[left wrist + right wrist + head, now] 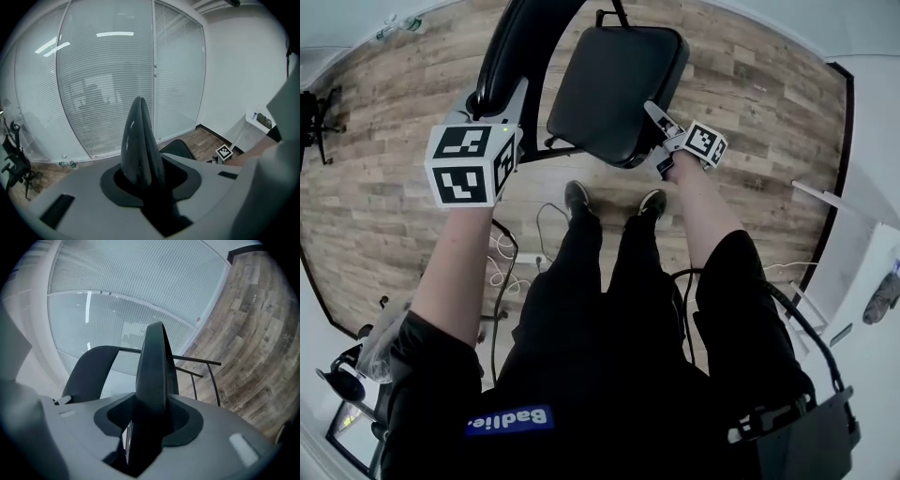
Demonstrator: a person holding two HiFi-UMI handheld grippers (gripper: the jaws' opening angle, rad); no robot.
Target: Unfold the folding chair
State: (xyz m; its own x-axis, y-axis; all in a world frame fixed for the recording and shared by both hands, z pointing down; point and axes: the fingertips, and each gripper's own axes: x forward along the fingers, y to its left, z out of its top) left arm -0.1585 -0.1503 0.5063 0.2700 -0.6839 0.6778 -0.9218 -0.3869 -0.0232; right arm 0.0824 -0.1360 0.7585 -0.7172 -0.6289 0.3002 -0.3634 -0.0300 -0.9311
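Note:
The black folding chair stands in front of me on the wood floor. Its curved backrest (520, 47) is at upper left and its padded seat (614, 84) is tilted at centre. My left gripper (499, 101) is shut on the backrest's top edge, which rises as a dark blade (139, 140) between the jaws in the left gripper view. My right gripper (659, 131) grips the seat's near right edge. In the right gripper view that edge (153, 366) stands between the jaws with the pads against it. The backrest (89, 371) and thin metal frame rods (197, 373) lie beyond.
My shoes (577, 195) stand just behind the chair, with white cables (502, 248) on the floor to the left. A glass wall with blinds (108, 84) lies ahead. A white table (862, 281) stands at right, a black stand (314, 122) at far left.

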